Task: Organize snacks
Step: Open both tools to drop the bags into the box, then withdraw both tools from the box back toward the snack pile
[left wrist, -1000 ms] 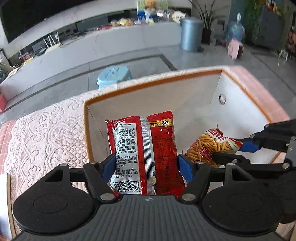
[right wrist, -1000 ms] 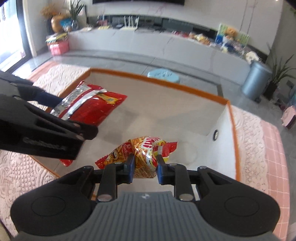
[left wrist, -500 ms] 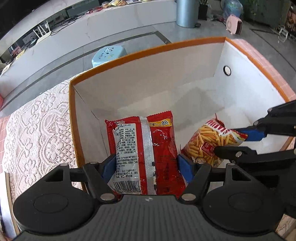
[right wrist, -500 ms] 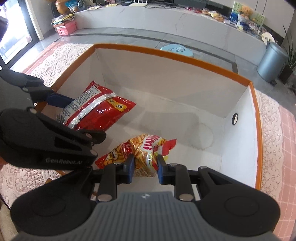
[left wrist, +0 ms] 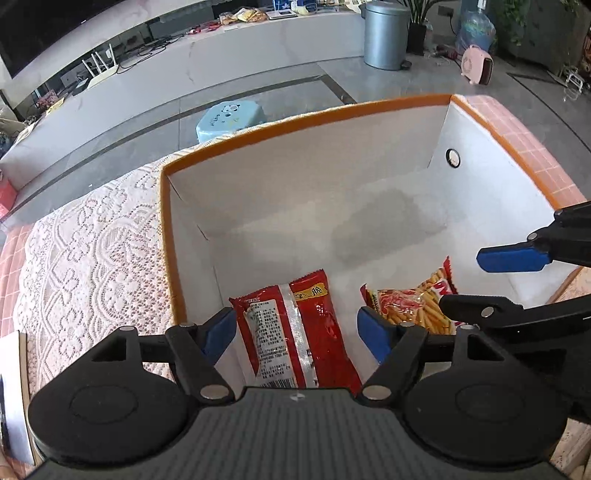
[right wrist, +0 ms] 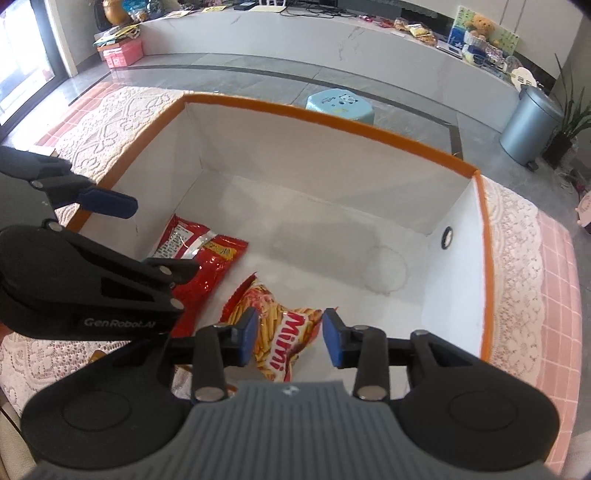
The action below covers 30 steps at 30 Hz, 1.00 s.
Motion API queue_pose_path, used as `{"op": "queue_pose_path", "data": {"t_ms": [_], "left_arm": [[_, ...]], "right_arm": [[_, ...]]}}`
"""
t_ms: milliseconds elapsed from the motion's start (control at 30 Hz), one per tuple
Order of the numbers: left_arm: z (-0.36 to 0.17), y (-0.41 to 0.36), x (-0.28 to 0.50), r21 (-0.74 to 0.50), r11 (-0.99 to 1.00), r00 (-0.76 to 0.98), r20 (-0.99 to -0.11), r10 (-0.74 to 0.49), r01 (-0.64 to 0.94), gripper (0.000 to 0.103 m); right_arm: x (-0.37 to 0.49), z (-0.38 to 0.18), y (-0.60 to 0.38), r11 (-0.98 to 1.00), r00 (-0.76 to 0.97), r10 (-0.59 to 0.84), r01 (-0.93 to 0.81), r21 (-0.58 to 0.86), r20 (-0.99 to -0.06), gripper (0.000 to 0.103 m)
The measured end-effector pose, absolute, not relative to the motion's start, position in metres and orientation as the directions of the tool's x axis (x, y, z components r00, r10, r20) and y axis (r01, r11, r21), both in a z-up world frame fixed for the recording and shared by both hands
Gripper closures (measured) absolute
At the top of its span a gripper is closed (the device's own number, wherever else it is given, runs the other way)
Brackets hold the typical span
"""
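Observation:
A white box with an orange rim (left wrist: 295, 119) (right wrist: 332, 119) stands on the table. A red snack packet (left wrist: 295, 332) (right wrist: 207, 254) lies on its floor by the left wall. My left gripper (left wrist: 297, 336) (right wrist: 147, 236) hovers over it. Its jaws are opening, the packet lies below and between them, and the pads are clear of it. A yellow-and-red stick-snack bag (left wrist: 410, 306) (right wrist: 280, 332) lies on the floor to the right of the packet. My right gripper (right wrist: 291, 338) (left wrist: 480, 282) is above the bag with its jaws opening, and the pads do not press on it.
A white lace cloth (left wrist: 92, 251) (right wrist: 517, 229) over a pink checked one covers the table around the box. A round hole (left wrist: 452, 158) sits in the box's right wall. On the floor beyond stand a light-blue stool (left wrist: 231, 120) and a grey bin (left wrist: 386, 33).
Both grippers were shut on their packets over the box. Now both sets of jaws have widened, and the red packet and the stick-snack bag have dropped to the box floor.

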<state>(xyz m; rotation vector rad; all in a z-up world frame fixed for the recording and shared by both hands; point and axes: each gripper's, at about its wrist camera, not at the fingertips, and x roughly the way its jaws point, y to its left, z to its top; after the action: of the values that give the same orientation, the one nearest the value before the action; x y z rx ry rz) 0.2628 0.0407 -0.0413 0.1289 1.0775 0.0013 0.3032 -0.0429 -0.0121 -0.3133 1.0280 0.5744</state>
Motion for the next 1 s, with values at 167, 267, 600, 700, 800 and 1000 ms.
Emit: {"op": "queue_pose_path", "data": {"t_ms": [167, 267, 600, 700, 800, 1000], "left_arm": [[-0.026, 0.045, 0.253, 0.066, 0.997, 0.485, -0.874, 0.035, 0.047, 0.014], [-0.015, 0.044, 0.244, 0.05, 0.998, 0.509, -0.86, 0.024, 0.037, 0.014], [0.04, 0.029, 0.187, -0.027, 0.999, 0.667, -0.744, -0.036, 0.024, 0.014], [0.052, 0.023, 0.162, -0.049, 0.998, 0.706, -0.705, -0.063, 0.04, 0.011], [0.056, 0.018, 0.143, -0.068, 0.996, 0.731, -0.677, -0.085, 0.053, 0.009], [0.052, 0.013, 0.108, -0.121, 0.991, 0.739, -0.661, -0.128, 0.064, 0.006]], "right_arm": [[0.296, 0.0, -0.052, 0.83, 0.411, 0.294, -0.558, 0.017, -0.863, 0.053], [0.289, 0.008, -0.06, 0.835, 0.428, 0.296, -0.55, 0.013, -0.854, 0.048], [0.243, 0.047, -0.092, 0.875, 0.538, 0.334, -0.482, 0.043, -0.774, 0.032], [0.221, 0.055, -0.106, 0.888, 0.582, 0.339, -0.458, 0.047, -0.739, 0.027], [0.198, 0.061, -0.119, 0.898, 0.627, 0.343, -0.438, 0.048, -0.7, 0.024], [0.156, 0.057, -0.145, 0.923, 0.684, 0.324, -0.381, 0.059, -0.654, 0.023]]}}
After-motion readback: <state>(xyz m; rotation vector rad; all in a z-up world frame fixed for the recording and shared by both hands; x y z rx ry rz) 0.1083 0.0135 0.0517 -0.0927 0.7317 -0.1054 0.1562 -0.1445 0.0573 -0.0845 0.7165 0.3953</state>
